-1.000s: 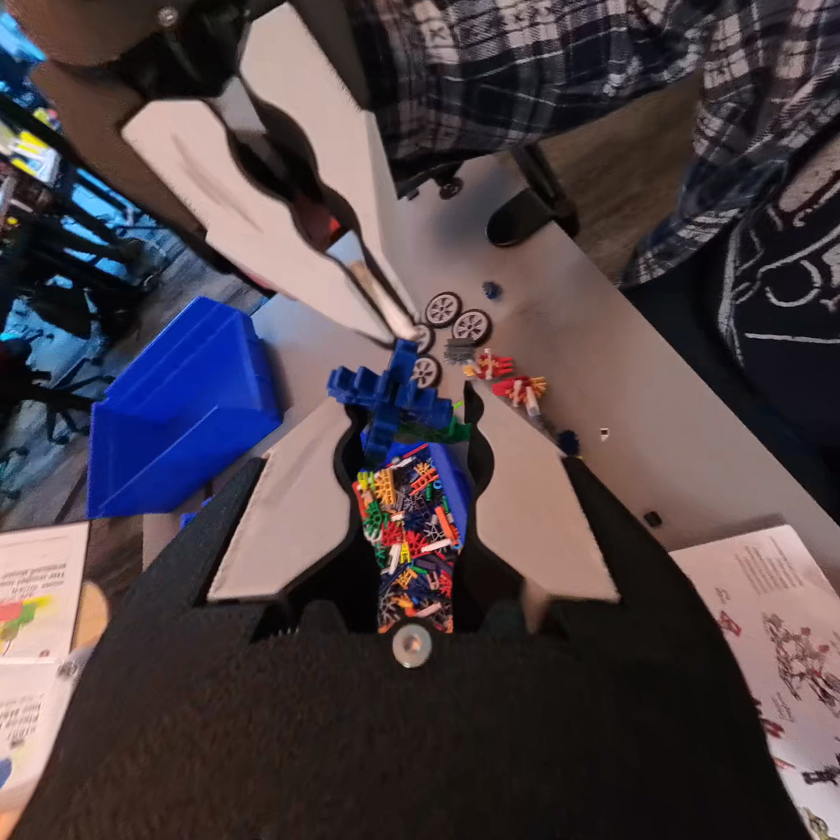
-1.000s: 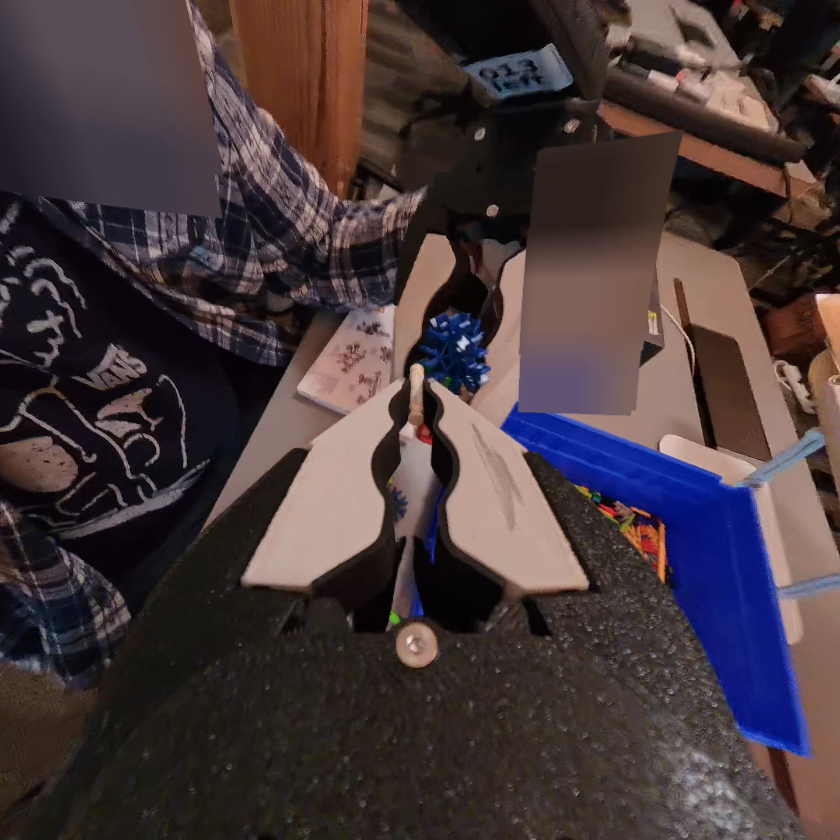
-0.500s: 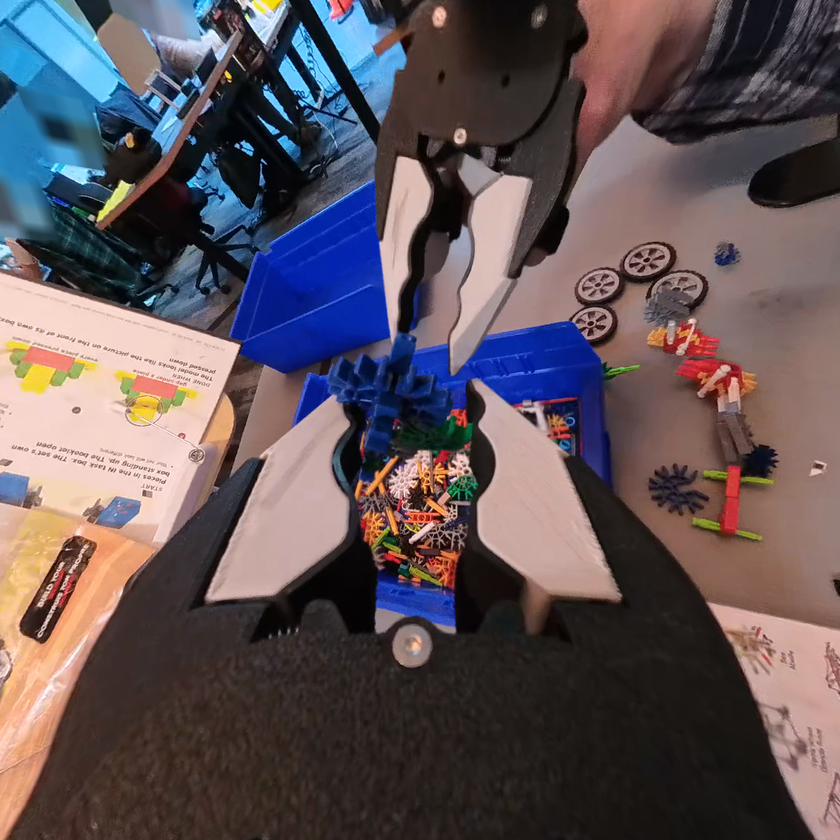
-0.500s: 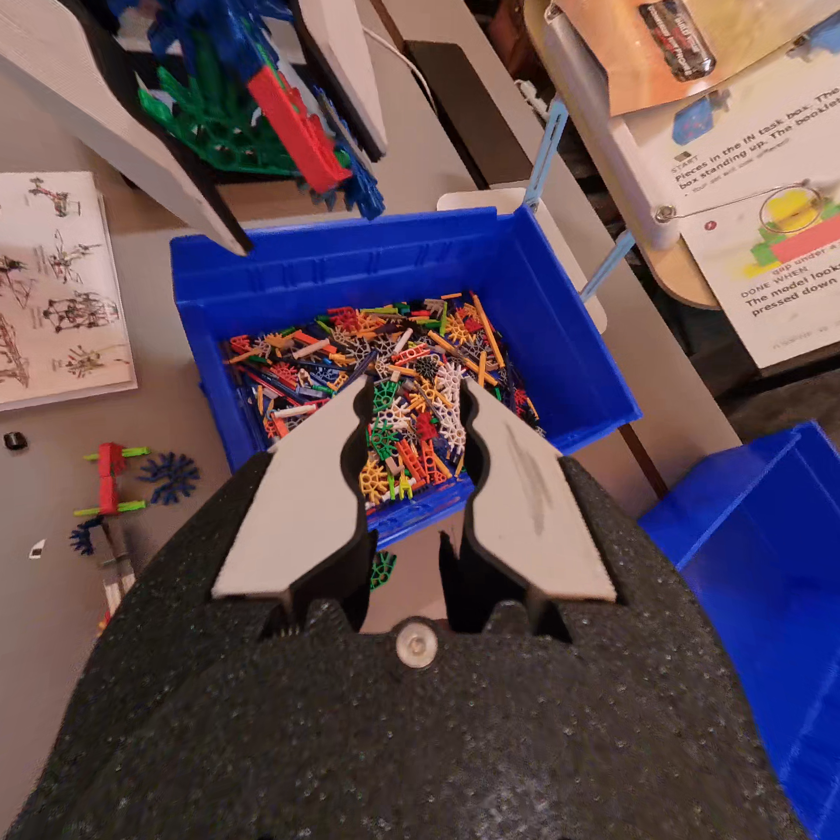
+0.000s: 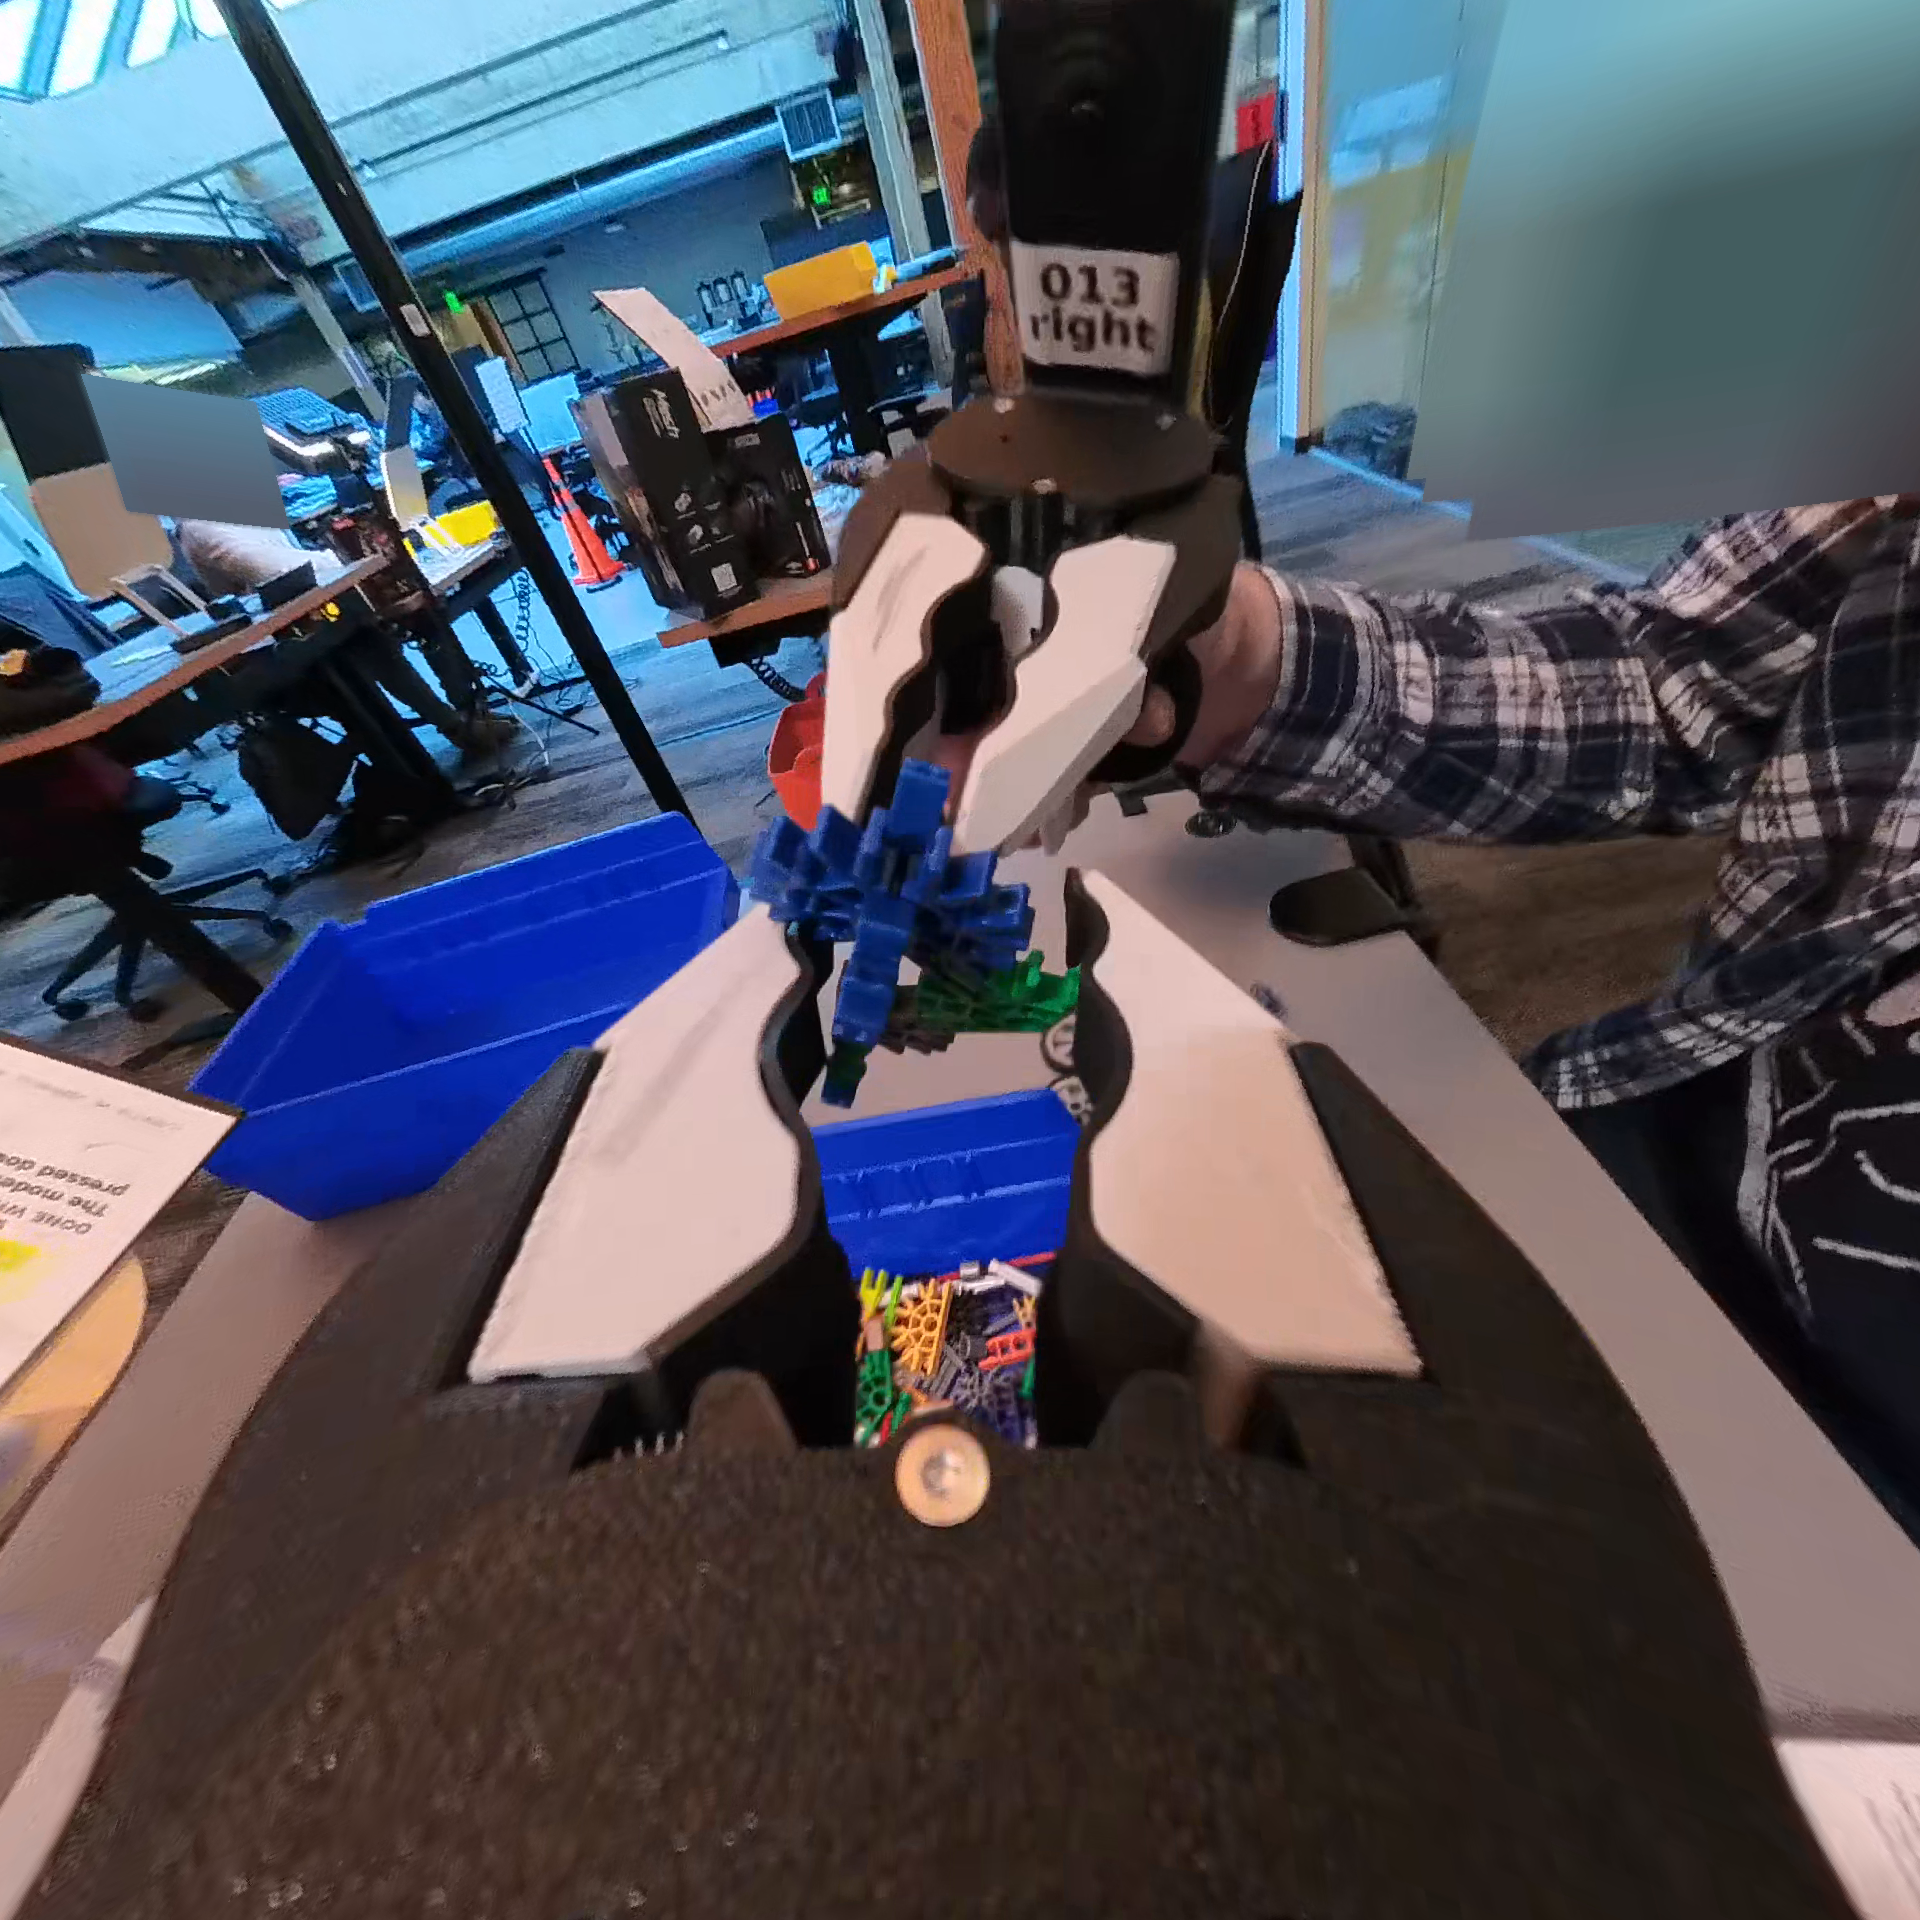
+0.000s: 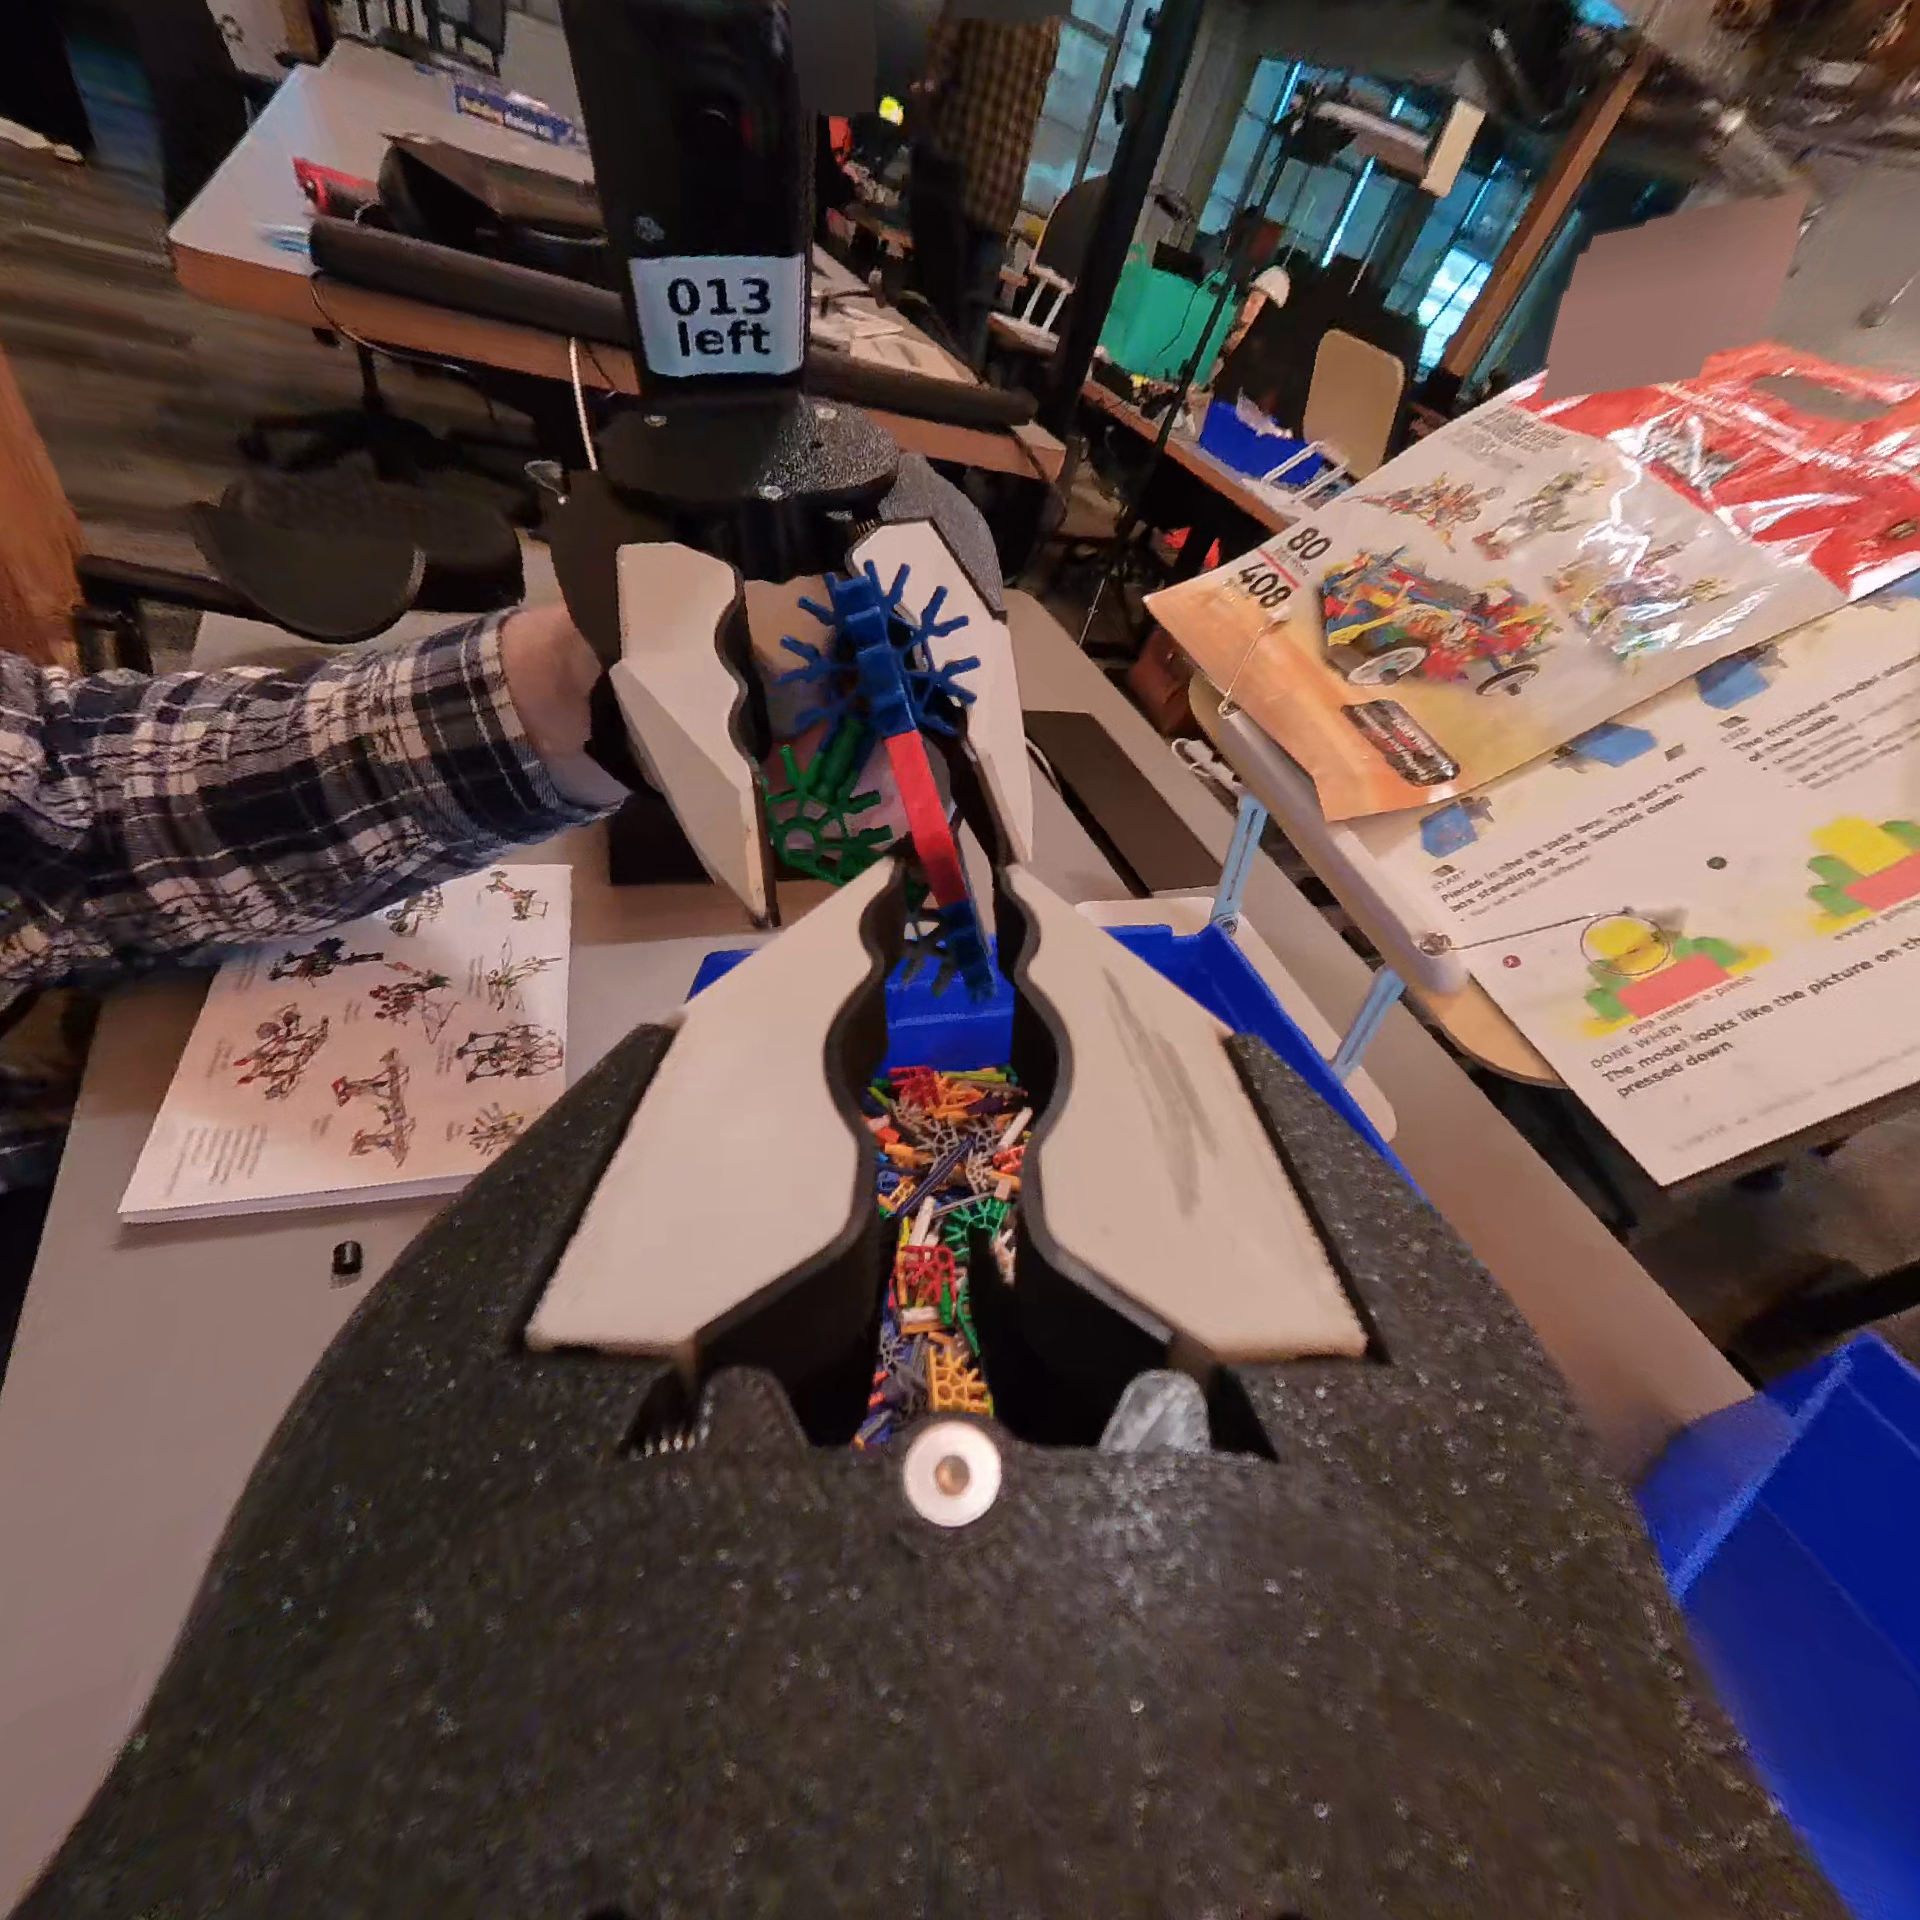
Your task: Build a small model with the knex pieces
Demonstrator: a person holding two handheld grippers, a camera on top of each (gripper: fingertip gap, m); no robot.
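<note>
My left gripper [image 5: 925, 904] is shut on a toy assembly of blue snowflake connectors [image 5: 883, 894] and a green connector [image 5: 987, 997], held above the table. In the right wrist view the left gripper [image 6: 883, 831] shows the same assembly with a red rod [image 6: 925, 800] that ends in a small blue connector [image 6: 961, 940]. My right gripper [image 6: 954, 871] faces it and has closed on that small blue connector. In the left wrist view the right gripper [image 5: 920, 831] comes down from above onto the blue piece.
A blue bin [image 5: 940, 1174] full of small coloured building pieces stands below both grippers, also seen in the right wrist view [image 6: 1195, 966]. A second blue bin [image 5: 447, 1018] stands to the side. An instruction booklet [image 6: 353, 1039] lies on the grey table [image 6: 156, 1455]. Picture sheets [image 6: 1558, 831] sit on a stand. A plaid sleeve [image 5: 1507, 707] reaches in. My left and right fingertips are right by each other.
My right gripper let go of a white rod, swung over the bin with its jaws wide, then came back and narrowed onto the assembly's blue end. The left gripper tilted up, still holding the assembly.
</note>
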